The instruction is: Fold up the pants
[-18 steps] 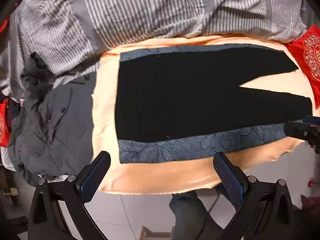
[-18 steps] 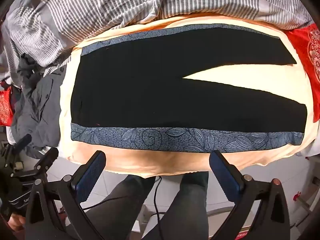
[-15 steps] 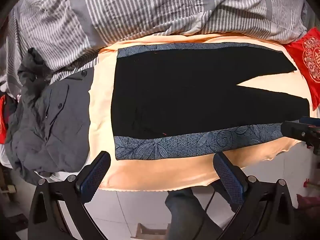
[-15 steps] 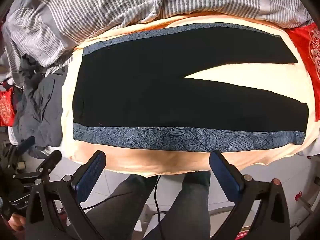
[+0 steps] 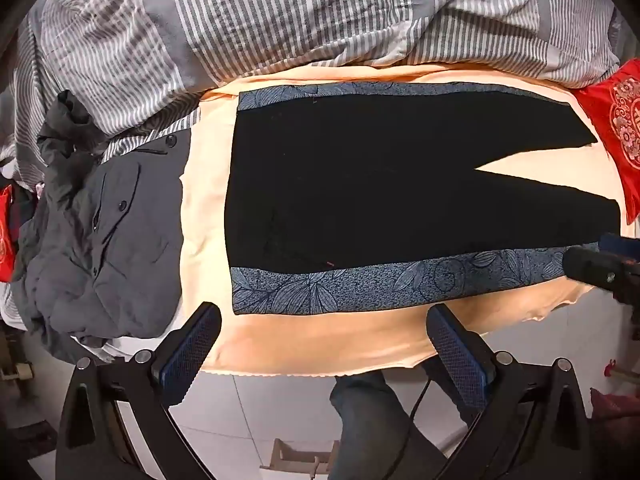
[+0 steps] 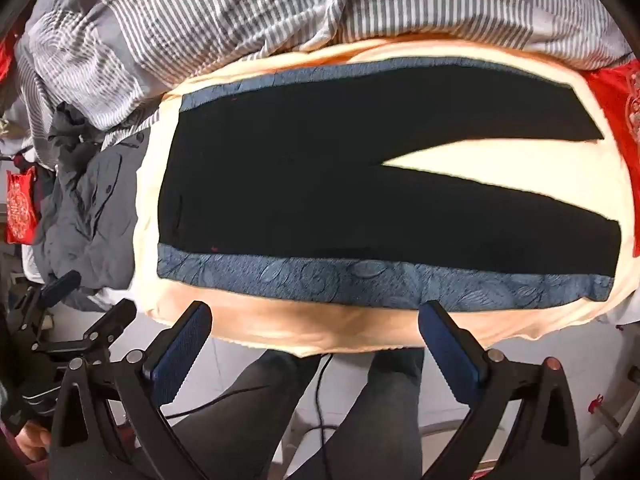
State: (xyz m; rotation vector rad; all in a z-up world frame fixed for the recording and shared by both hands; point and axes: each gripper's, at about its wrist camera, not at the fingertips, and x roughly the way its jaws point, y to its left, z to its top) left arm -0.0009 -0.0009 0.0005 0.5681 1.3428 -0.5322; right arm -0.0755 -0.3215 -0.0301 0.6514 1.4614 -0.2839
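Note:
Black pants with blue leaf-patterned side stripes lie flat on a peach sheet, waist at the left, the two legs spread apart at the right. They also show in the right wrist view. My left gripper is open and empty, hovering over the sheet's near edge below the waist end. My right gripper is open and empty, above the near edge by the near leg's stripe. The right gripper's tip shows in the left wrist view beside the near leg's hem.
A striped grey duvet is bunched along the far side. A grey jacket lies in a heap left of the pants. A red cushion sits at the right. The person's legs and tiled floor are below.
Both grippers have shifted a little, so the pants sit slightly lower and more to the left in the views. The pants have not moved. Both grippers stay open.

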